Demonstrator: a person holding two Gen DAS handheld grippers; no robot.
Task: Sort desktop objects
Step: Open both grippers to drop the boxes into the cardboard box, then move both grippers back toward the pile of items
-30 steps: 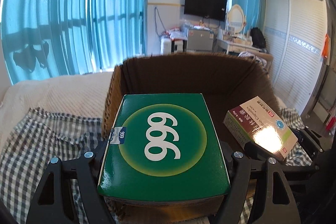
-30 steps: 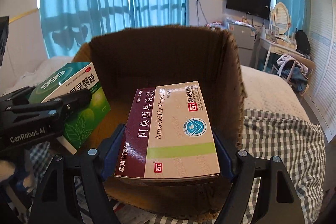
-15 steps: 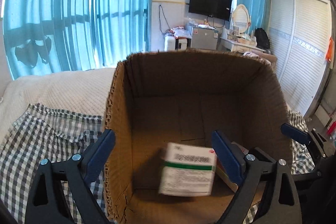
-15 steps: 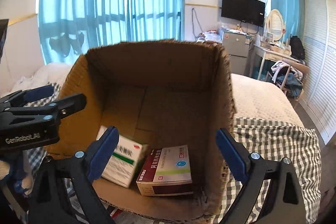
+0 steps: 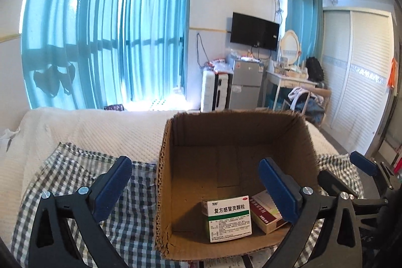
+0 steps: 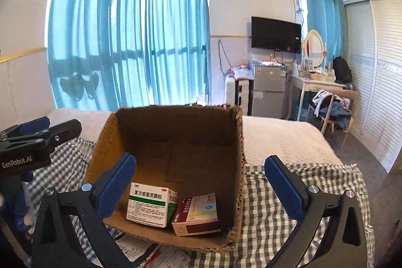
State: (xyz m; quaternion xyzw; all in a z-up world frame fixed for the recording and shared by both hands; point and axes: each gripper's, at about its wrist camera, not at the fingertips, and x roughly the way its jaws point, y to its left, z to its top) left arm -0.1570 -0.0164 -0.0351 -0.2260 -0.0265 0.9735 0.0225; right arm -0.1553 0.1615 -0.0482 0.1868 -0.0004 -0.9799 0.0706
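An open cardboard carton (image 5: 162, 167) (image 6: 105, 140) stands on a checked cloth. Inside on its floor lie a white and green 999 medicine box (image 5: 230, 217) (image 6: 149, 204) and, touching its right side, a maroon and cream amoxicillin box (image 5: 266, 216) (image 6: 197, 214). My left gripper (image 5: 194, 165) hovers above the carton's near left corner, its jaws opening wide with nothing between them. My right gripper (image 6: 200, 160) hovers over the carton's near edge, its jaws also opening and empty. Each gripper shows at the edge of the other's view: left gripper (image 6: 37, 140), right gripper (image 5: 361, 165).
The checked cloth (image 6: 289, 195) covers a white quilted bed (image 5: 88, 127). Printed papers (image 6: 140, 254) stick out under the carton's near edge. Blue curtains, a small fridge, a dressing table with a chair (image 6: 334, 112) and a wardrobe stand beyond the bed.
Both grippers let go of their boxes: the 999 box and the amoxicillin box dropped to the carton's floor. Both sets of jaws spread wide and both grippers rose and drew back.
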